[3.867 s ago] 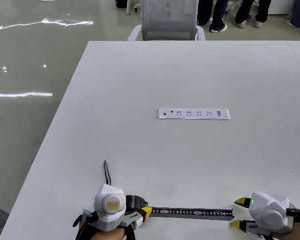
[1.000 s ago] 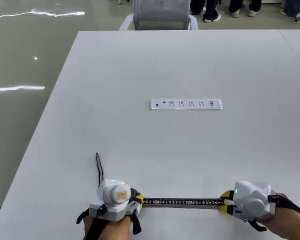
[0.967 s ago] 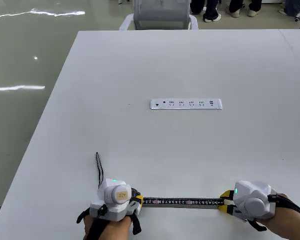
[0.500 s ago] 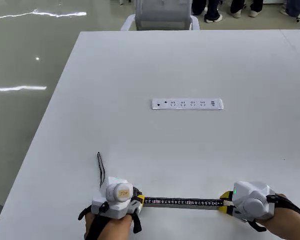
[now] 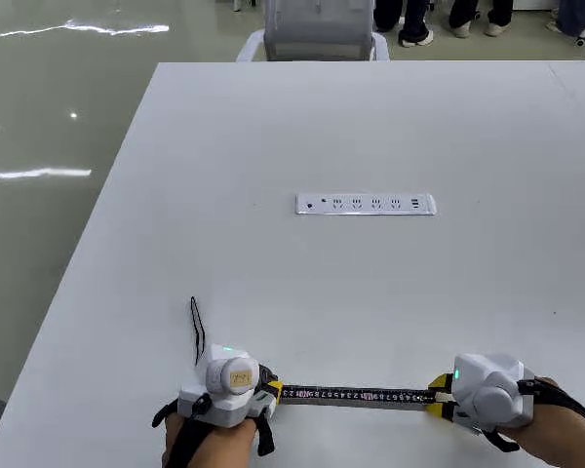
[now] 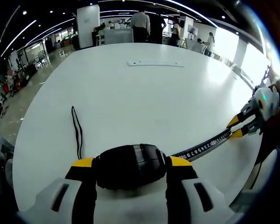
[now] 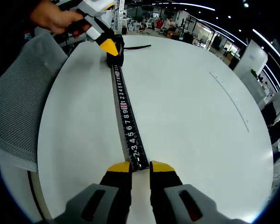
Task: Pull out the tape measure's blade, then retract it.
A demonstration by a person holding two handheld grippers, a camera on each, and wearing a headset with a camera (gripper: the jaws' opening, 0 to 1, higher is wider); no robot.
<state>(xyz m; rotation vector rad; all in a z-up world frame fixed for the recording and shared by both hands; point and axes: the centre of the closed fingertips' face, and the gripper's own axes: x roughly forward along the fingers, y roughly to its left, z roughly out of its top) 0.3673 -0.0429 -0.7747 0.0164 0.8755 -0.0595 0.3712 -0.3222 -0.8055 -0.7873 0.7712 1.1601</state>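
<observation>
Tape blade (image 5: 356,395) stretched out
The left hand-held gripper (image 5: 266,394) clamps the case (image 6: 130,165); the right hand-held gripper (image 7: 140,165) pinches the blade's tip, directly rightward.

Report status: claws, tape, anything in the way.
Left claw shut on case. Right claw shut on blade, pulled out along table. Power strip far off, not in the way.

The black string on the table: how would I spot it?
Start at the big white table and go to its near left side, where the left gripper clamps the tape measure. Just beyond lies the black string, a thin limp loop, unlike the stiff numbered blade.
</observation>
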